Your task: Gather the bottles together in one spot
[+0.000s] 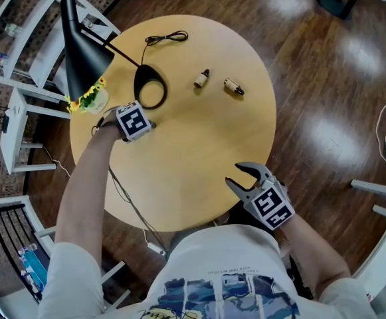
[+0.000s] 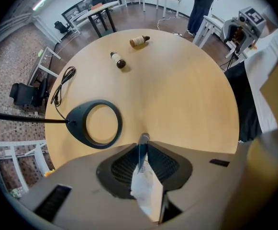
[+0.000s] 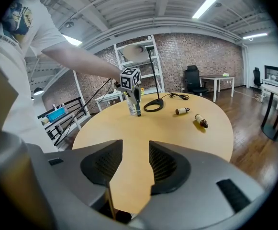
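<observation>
beside the ring base [image 1: 151, 87] of the black lamp [image 1: 80, 45], at the left of the round worktop [image 1: 199, 145], my left gripper [image 2: 142, 146] points straight down. its fingers are pinching a bottle [image 2: 146, 188] with a white label, one finger on each side of it. from the right gripper view that bottle stands upright, low over the wood just beside the ring base; i cannot tell whether its foot touches the worktop.

a second bottle [image 1: 201, 78] and a third bottle [image 1: 233, 86] lie on their sides at the far part of the worktop, to the right of the ring base. they are near each other but apart, and both are well apart from the bottle i hold. both are small and brown with dark caps.

my right gripper [image 1: 236, 175] hangs over the near edge of the worktop on my right, tilted down toward the wood. its fingers are spread, with only bare wood showing between them.

a black cable [image 1: 166, 38] lies coiled on the worktop beyond the ring base.
</observation>
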`<state>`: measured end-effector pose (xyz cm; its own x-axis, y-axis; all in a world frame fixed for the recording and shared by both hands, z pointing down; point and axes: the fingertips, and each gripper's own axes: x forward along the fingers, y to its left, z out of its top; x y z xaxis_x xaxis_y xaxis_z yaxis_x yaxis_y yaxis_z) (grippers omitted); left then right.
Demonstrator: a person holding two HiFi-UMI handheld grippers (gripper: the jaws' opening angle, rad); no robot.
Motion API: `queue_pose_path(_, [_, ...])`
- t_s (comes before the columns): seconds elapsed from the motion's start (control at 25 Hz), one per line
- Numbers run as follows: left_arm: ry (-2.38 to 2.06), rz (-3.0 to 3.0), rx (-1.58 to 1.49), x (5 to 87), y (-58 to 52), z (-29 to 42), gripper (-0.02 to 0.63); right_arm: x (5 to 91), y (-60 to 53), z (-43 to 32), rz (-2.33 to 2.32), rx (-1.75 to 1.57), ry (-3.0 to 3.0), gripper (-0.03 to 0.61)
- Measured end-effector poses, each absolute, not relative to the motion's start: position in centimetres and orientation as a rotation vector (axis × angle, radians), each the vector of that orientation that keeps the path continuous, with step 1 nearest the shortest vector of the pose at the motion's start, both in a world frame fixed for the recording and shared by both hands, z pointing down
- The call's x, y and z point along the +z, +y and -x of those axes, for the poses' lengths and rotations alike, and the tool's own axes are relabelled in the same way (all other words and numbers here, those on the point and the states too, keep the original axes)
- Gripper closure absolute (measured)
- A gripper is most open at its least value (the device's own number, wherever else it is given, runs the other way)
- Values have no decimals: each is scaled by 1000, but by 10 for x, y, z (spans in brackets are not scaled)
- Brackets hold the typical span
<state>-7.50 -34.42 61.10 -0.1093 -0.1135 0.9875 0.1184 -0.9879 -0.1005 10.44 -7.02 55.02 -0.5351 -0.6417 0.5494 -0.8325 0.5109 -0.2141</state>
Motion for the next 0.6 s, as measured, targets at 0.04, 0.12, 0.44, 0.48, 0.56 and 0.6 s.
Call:
queue_pose_path(0.04, [-5, 1982, -2223, 610, -344, 74, 541, 549, -71, -104, -1213, 646, -2357, 380])
queue_pose_path(0.12, [-4, 1975, -2215, 609, -345, 74, 537, 548, -71, -104, -1207, 645, -2359, 380])
queue_pose_path(0.44, [64, 2000, -2198, 592, -345, 77, 468, 552, -66, -102, -1172, 645, -2371, 380])
queue_pose_path(0.48, [81, 2007, -2186, 587, -346, 78, 468, 552, -66, -102, -1167, 641, -2375, 380])
queue_pose_path(0.56, [116, 2033, -2150, 576, -344, 77, 466, 552, -66, -100, -1157, 632, -2383, 380])
queue_pose_path(0.6, [133, 2052, -2124, 570, -342, 77, 452, 552, -66, -99, -1151, 628, -2387, 380])
